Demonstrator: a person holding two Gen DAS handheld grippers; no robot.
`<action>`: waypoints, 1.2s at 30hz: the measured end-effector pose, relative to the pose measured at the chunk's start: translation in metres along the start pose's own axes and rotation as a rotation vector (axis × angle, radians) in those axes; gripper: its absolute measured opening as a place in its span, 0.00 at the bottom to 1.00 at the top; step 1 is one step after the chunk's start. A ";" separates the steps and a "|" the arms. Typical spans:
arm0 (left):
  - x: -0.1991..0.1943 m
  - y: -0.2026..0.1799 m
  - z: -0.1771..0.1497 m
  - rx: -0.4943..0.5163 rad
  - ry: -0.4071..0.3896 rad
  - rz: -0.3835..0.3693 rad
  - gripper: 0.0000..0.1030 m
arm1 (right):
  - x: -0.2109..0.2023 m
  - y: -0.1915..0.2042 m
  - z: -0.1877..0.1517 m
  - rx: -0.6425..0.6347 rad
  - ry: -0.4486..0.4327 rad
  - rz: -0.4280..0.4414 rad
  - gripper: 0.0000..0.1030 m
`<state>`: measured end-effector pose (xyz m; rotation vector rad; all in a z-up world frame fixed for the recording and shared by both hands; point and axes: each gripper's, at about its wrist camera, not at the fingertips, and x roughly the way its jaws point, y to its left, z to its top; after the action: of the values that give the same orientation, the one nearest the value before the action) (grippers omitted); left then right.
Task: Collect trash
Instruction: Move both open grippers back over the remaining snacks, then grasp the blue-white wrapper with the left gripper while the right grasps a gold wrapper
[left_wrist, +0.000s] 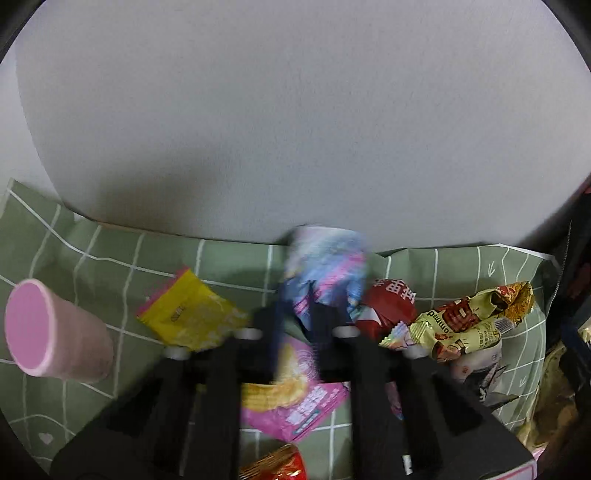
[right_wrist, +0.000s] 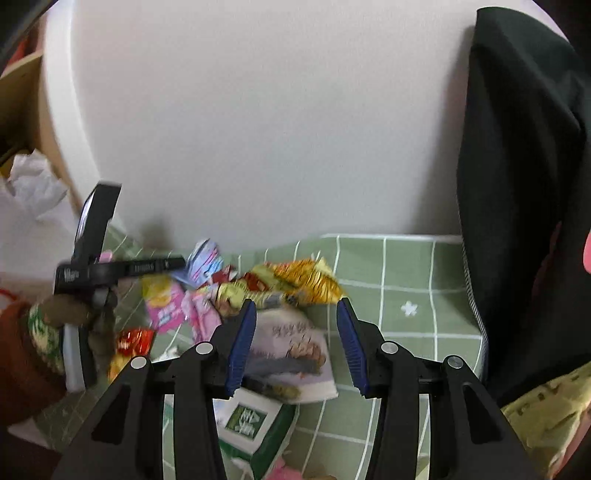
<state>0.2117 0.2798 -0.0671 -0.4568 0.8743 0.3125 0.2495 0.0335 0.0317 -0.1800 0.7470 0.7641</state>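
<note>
left tool (left_wrist: 295, 314) pinches blue-pink wrapper (left_wrist: 325, 266); right tool (right_wrist: 295, 343) gapes empty above grey packet (right_wrist: 291, 350).

One pink cup (left_wrist: 55, 332); several wrappers (left_wrist: 192, 317) (heaped)

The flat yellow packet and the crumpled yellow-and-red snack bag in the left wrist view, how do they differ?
The flat yellow plastic packet lies smooth; the crumpled yellow-and-red snack bag is bunched and open at one end. The packet lies alone on the green checked cloth; the bag rests against other wrappers. Both are snack wrappers on that cloth.
</note>
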 end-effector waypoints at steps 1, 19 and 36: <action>-0.005 0.002 0.000 -0.005 -0.005 -0.007 0.04 | 0.000 0.000 -0.006 0.003 0.013 0.019 0.42; -0.061 0.005 -0.009 0.055 0.006 -0.104 0.03 | 0.001 0.063 -0.063 -0.129 0.085 0.101 0.42; -0.072 -0.029 -0.024 0.161 -0.001 -0.118 0.03 | -0.011 0.007 -0.068 0.091 0.132 0.008 0.42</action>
<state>0.1649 0.2378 -0.0155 -0.3573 0.8600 0.1325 0.2022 0.0049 -0.0101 -0.1461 0.9064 0.7291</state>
